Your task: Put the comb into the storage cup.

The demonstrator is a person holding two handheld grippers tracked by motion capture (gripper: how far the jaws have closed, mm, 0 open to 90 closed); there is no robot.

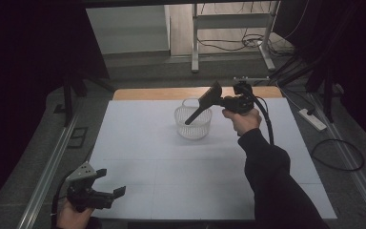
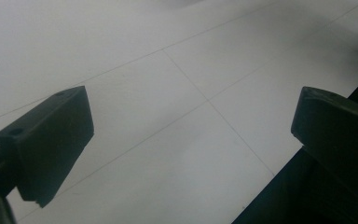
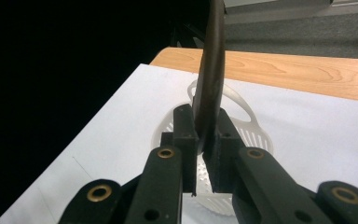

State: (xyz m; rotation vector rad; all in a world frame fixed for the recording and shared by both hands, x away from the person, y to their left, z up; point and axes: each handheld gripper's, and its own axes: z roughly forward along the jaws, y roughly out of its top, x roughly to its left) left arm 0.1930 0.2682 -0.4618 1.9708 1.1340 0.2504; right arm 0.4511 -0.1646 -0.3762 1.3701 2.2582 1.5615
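A dark spatula (image 1: 202, 107) hangs tilted above a white slotted basket (image 1: 193, 128) at the back middle of the white table (image 1: 171, 167). Its wide end points up and its thin end dips toward the basket's mouth. My right gripper (image 1: 220, 101) is shut on the spatula. In the right gripper view the two jaws pinch the dark spatula (image 3: 212, 70) edge-on at my right gripper (image 3: 208, 140), with the basket (image 3: 256, 135) below and behind. My left gripper (image 1: 112, 182) rests at the table's near left corner, open, nothing between its fingers (image 2: 51, 140).
A strip of bare wood (image 1: 162, 93) runs along the table's far edge, also seen as bare wood (image 3: 284, 70). Metal rails (image 1: 47, 171) flank the table. Cables and a power strip (image 1: 312, 119) lie on the floor at the right. A metal frame (image 1: 231, 28) stands behind.
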